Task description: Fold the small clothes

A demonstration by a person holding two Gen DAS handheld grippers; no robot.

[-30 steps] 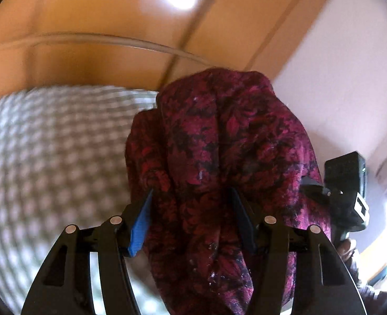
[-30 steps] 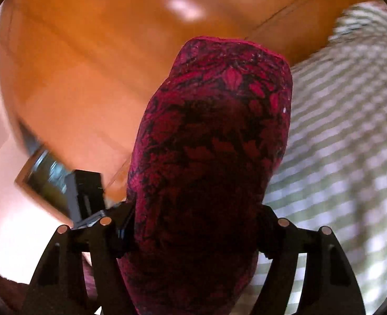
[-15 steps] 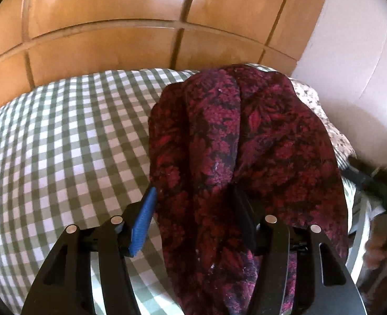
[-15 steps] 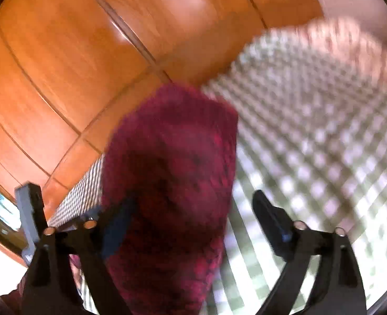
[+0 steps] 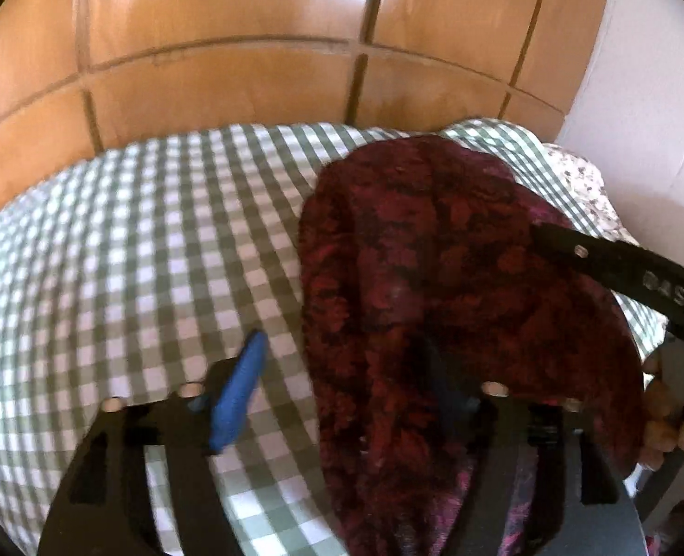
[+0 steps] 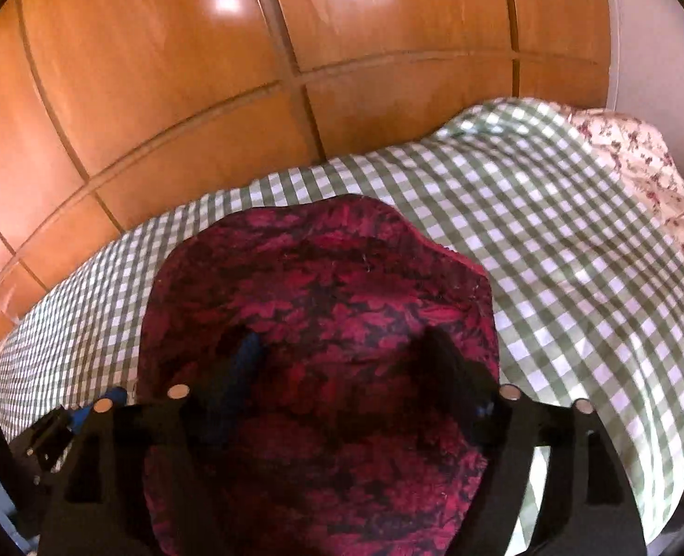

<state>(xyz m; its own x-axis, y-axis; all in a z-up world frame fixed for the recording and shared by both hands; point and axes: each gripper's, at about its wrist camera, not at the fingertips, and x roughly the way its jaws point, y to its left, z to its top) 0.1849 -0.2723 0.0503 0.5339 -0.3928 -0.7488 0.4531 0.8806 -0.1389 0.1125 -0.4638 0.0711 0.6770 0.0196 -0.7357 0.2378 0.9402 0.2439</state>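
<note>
Dark red patterned garment (image 6: 323,324), bunched and draped over both sets of fingers, partly lowered onto the green-checked bed cover (image 6: 550,231). Left gripper (image 5: 342,384): fingers opening, blue pad (image 5: 240,398) clear of the cloth, far finger hidden under it; released. Right gripper (image 6: 342,370): fingers spread wide beneath the cloth, no pinch evident. Wooden panelled wardrobe (image 6: 203,92) behind the bed. Folding apparently at an early stage: garment not yet laid flat, no crease made.

Both wrist cameras look steeply down along their tongs, close over the red garment (image 5: 434,278) on the checked bed (image 6: 550,231), wooden wardrobe (image 6: 203,92) behind
</note>
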